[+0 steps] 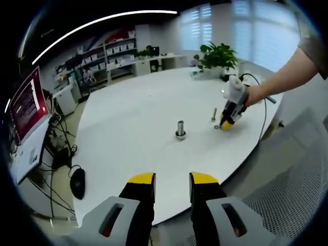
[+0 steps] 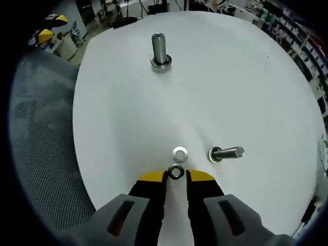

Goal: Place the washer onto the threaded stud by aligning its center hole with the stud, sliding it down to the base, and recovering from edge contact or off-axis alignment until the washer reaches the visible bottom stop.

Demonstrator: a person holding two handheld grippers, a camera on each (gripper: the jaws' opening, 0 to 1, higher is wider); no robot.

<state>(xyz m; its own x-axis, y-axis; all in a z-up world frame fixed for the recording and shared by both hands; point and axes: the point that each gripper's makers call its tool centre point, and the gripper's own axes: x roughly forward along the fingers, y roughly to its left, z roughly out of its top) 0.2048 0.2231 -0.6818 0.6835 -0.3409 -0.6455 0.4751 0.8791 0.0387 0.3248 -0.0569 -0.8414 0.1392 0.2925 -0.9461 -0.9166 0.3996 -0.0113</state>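
An upright threaded stud (image 2: 160, 50) stands on the white table (image 2: 256, 92) with a ring at its base; it appears again as the stud (image 1: 180, 129) in the left gripper view. My right gripper (image 2: 176, 176) is low over the table's near edge, its yellow jaws drawn in on a dark washer (image 2: 176, 172) held flat between the tips. A second, bright washer (image 2: 180, 152) lies just ahead of it. In the left gripper view a person's hand holds the right gripper (image 1: 225, 123) to the right of the stud. My left gripper (image 1: 171, 180) hangs open off the table's edge.
A short bolt (image 2: 225, 152) lies on its side right of the washers, seen also as the bolt (image 1: 213, 114). A potted plant (image 1: 219, 55) stands at the table's far side. A monitor (image 1: 28, 110), cables and shelves are to the left. Grey carpet surrounds the table.
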